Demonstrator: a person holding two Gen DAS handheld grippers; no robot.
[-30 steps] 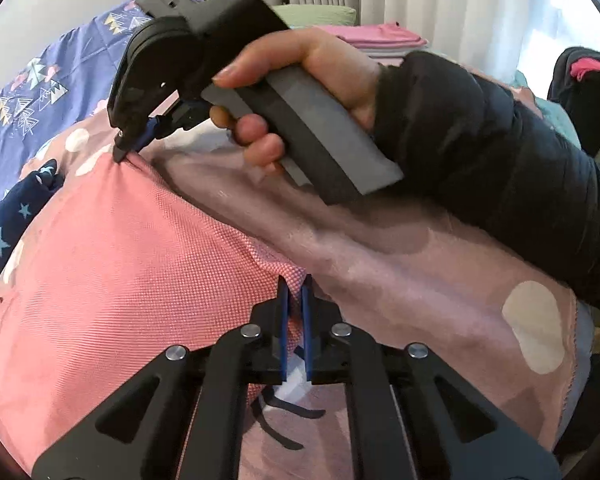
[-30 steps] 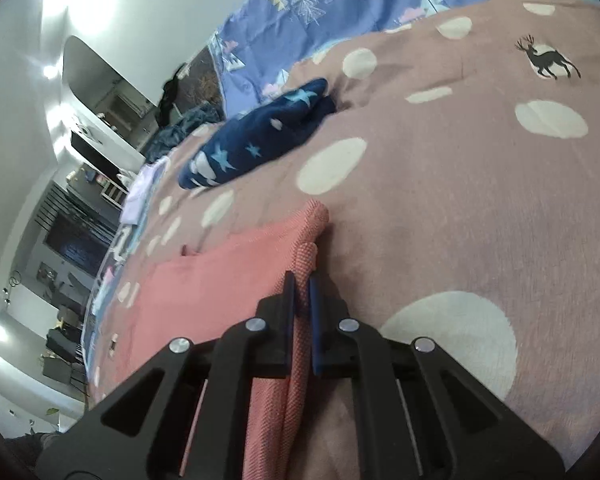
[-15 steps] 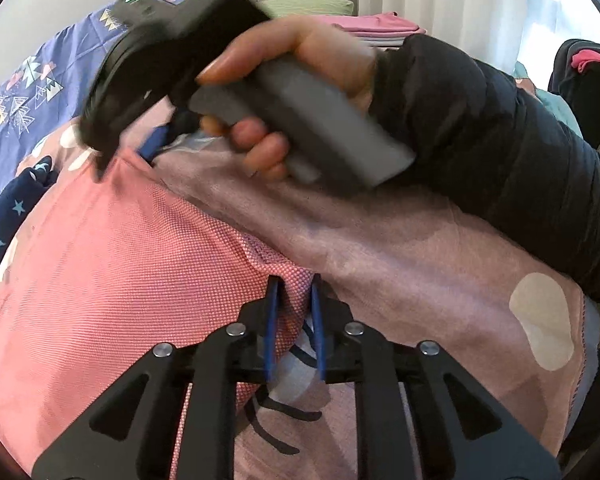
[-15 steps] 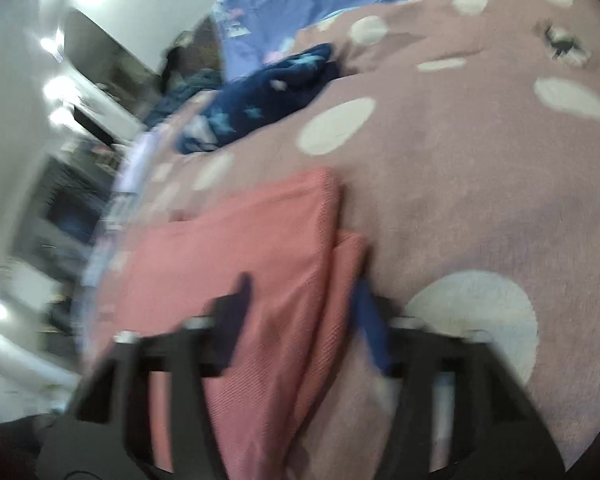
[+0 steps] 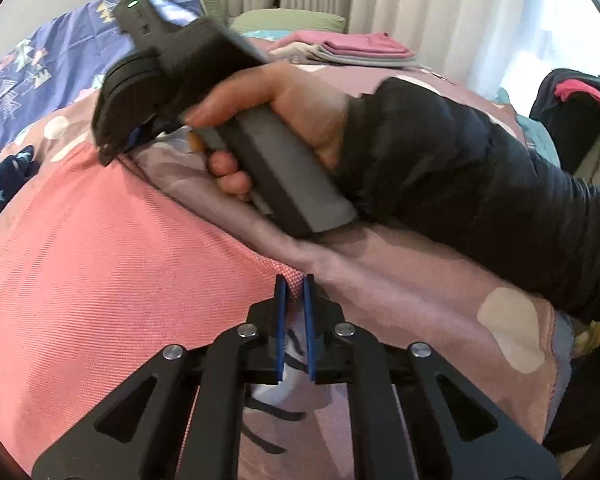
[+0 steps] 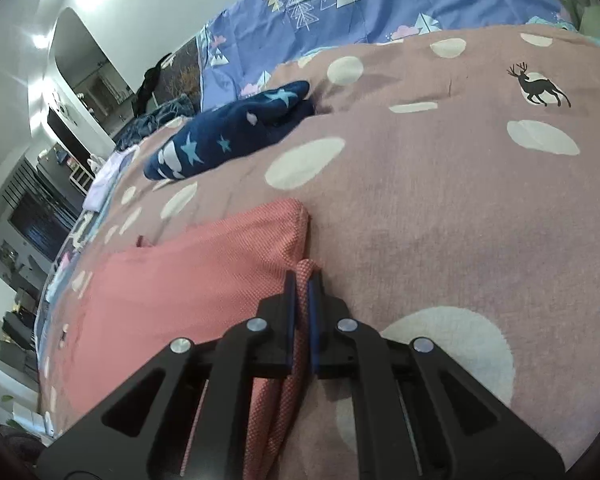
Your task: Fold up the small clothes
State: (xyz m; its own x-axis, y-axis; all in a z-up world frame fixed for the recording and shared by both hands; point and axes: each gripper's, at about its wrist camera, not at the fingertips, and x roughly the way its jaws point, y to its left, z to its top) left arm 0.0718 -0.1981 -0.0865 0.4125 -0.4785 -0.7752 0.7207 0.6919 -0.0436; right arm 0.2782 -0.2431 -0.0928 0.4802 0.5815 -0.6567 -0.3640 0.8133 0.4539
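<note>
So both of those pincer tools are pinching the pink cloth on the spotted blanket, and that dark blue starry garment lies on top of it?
Not quite. The right wrist view shows the dark blue starry garment lying apart from the pink cloth, farther up the spotted blanket.

In the right wrist view, bare dotted blanket (image 6: 440, 216) spans centre and right, offering open passage, while the navy star-print garment (image 6: 228, 132) at upper left centre obstructs that side.
</note>
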